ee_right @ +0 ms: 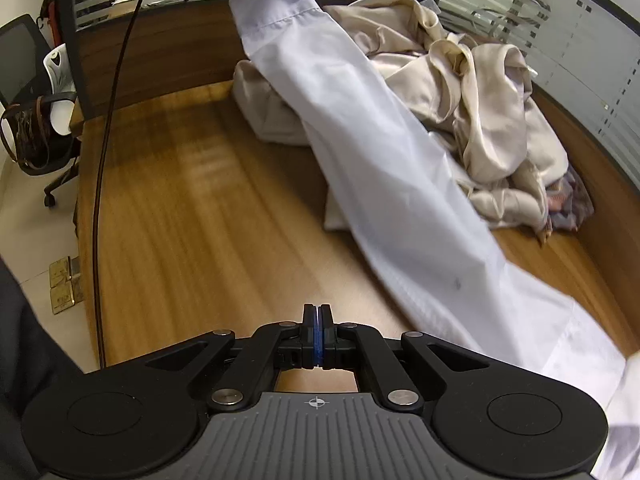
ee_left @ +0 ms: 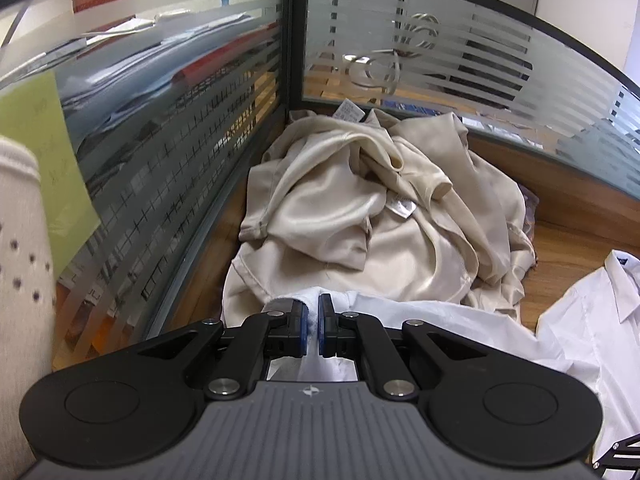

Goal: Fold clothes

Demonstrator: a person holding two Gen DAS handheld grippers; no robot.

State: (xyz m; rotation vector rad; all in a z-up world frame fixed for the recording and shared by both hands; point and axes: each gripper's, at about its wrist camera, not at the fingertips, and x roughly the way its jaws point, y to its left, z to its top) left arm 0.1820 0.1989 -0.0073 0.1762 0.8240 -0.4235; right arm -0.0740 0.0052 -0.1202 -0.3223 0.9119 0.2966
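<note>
Left wrist view shows the left gripper (ee_left: pixel 313 316) pinching the white shirt's (ee_left: pixel 580 328) sleeve (ee_right: pixel 360 140) above the beige pile (ee_left: pixel 360 216), while the right gripper (ee_right: pixel 317 332) is closed and empty over the desk (ee_right: pixel 208 208).

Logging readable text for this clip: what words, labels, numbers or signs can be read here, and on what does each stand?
No text can be read in either view.
Garment tag at the top of the cream clothes pile: print too small to read.
Second tag on the pile: blurred.
Green paper on the glass partition: faint handwriting, illegible.
Frosted logo on the glass: a swirl, no letters.
</note>
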